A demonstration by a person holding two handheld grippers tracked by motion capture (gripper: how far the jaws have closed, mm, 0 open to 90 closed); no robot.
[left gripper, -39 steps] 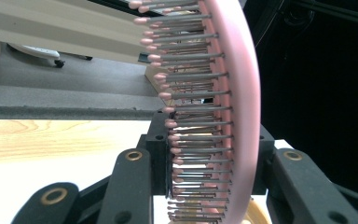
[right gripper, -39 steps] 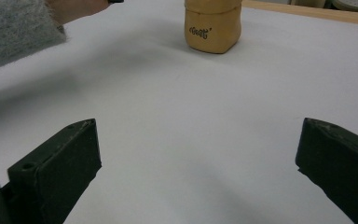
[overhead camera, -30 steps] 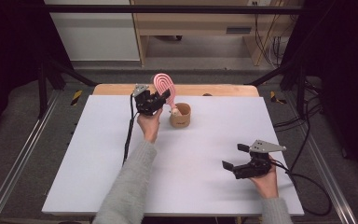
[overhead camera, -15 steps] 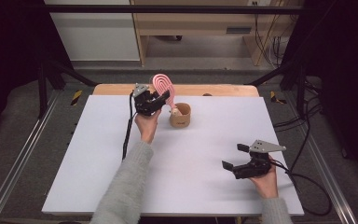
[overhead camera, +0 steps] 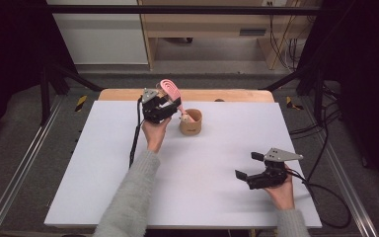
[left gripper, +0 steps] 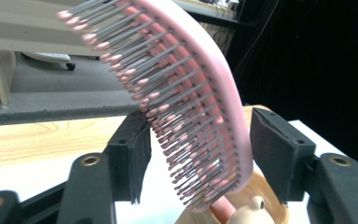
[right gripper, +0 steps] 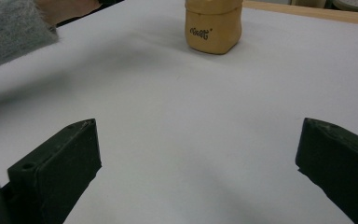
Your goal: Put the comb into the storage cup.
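My left gripper (overhead camera: 170, 105) has just been opening its fingers (left gripper: 129, 154); the pink hairbrush (left gripper: 200, 93) stands between them, no longer pinched, handle down in the tan cup (overhead camera: 190, 122) at the counter's (overhead camera: 103, 163) far edge. My right gripper (overhead camera: 249, 166) hovers with fingers (right gripper: 56, 165) wide, holding nothing.

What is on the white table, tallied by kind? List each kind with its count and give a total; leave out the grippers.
Pink hairbrush: 1, standing handle-down in the cup
Tan cup: 1
Total: 2
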